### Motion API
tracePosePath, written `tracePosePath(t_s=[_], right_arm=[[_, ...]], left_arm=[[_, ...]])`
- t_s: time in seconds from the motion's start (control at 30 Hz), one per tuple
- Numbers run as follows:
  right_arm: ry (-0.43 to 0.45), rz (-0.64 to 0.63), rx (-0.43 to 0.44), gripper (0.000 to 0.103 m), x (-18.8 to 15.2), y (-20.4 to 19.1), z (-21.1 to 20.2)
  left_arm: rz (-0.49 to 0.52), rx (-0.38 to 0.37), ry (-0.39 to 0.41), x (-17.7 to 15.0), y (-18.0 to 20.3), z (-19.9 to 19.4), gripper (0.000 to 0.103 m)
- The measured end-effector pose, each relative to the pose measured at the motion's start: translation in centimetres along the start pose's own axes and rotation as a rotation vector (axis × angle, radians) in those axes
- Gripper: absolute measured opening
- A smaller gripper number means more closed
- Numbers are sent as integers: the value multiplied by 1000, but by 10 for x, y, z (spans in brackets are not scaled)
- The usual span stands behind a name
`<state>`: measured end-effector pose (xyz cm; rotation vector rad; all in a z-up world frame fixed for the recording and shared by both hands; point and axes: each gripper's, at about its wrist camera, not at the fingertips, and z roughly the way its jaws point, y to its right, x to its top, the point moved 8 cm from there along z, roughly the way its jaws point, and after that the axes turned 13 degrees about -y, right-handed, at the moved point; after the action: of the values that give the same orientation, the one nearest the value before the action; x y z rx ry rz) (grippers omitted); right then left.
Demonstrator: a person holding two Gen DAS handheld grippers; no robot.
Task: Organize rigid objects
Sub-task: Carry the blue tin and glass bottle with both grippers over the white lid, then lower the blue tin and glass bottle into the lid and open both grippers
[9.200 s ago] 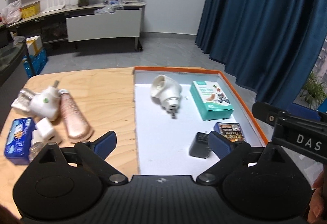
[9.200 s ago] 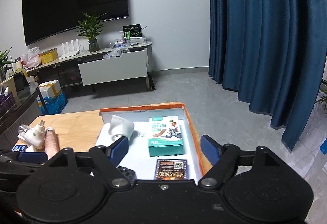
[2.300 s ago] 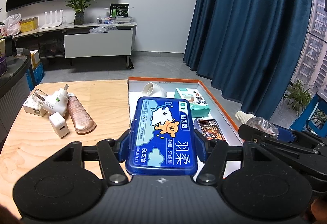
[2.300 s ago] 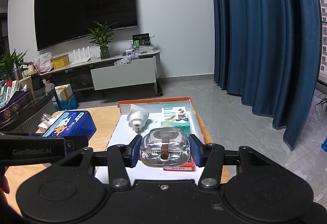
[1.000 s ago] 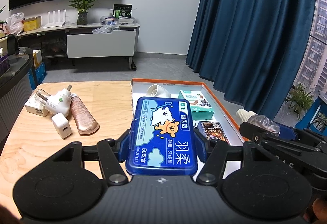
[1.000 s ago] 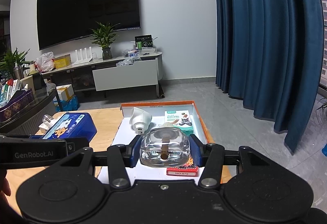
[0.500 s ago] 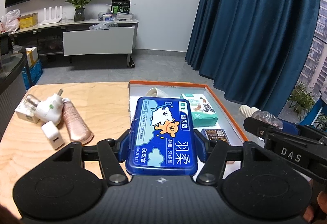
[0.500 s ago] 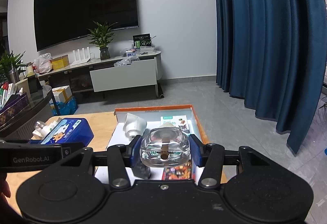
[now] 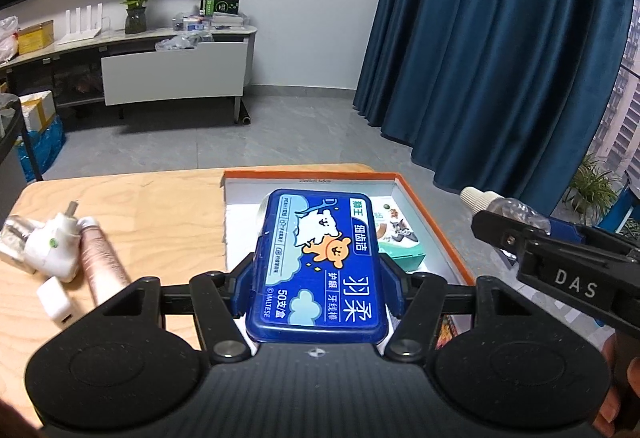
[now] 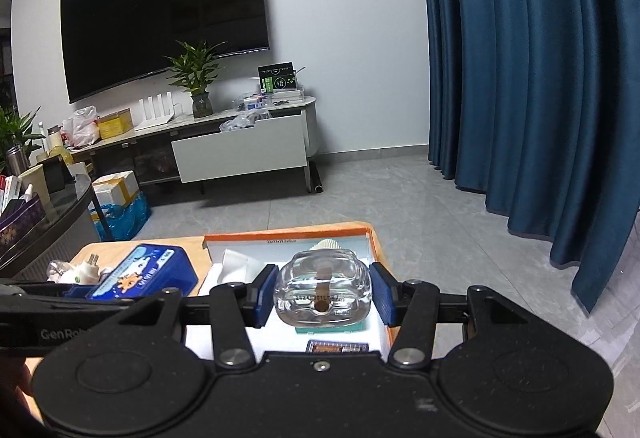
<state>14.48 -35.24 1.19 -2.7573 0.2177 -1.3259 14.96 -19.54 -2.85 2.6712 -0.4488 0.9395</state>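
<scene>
Deep blue floor-length curtains (image 10: 532, 86) fill the right of the room, beside a white wall bearing a large black wall-mounted television (image 10: 164, 10) over a long low media console (image 10: 224, 142) with a potted green plant (image 10: 196, 78). Nearer lies a pale plywood tabletop (image 9: 132, 206), and on its right part sits a shallow white tray with an orange rim (image 9: 432, 214).

Over that tray's near end the left gripper (image 9: 318, 274), a black hand-held tool with blue pads, is clamped on a flat blue plastic case with rounded corners (image 9: 320, 266), which is held above the tray; its lid shows cartoon animals, Chinese writing, "MALTESE" and "50". In the right wrist view this tool's arm reads "GenRob…".

The right gripper (image 10: 322, 294), marked "DAS" in the left wrist view, is closed around a squat clear glass bottle with a cream ribbed cap (image 10: 322, 290), held above the tray's right side.

Inside the tray lie a teal cardboard box printed with a cartoon cat (image 9: 400, 238) and a small dark printed packet (image 10: 338, 347).

On the bare wood to the left rest a pink metallic tube (image 9: 104, 266), a white plug-in device (image 9: 54, 246) touching it, and a small white charger block (image 9: 56, 302) just beside them.
</scene>
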Motion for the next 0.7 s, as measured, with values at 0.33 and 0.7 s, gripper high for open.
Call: tracePosePath(t_s=[0.33, 0.7], right_arm=[[-13, 12, 20, 60, 11, 0, 17], [-27, -6, 43, 60, 23, -6, 44]], left_arm=[[37, 0, -35, 7, 8, 21, 62], [60, -3, -65, 15, 13, 40, 62]])
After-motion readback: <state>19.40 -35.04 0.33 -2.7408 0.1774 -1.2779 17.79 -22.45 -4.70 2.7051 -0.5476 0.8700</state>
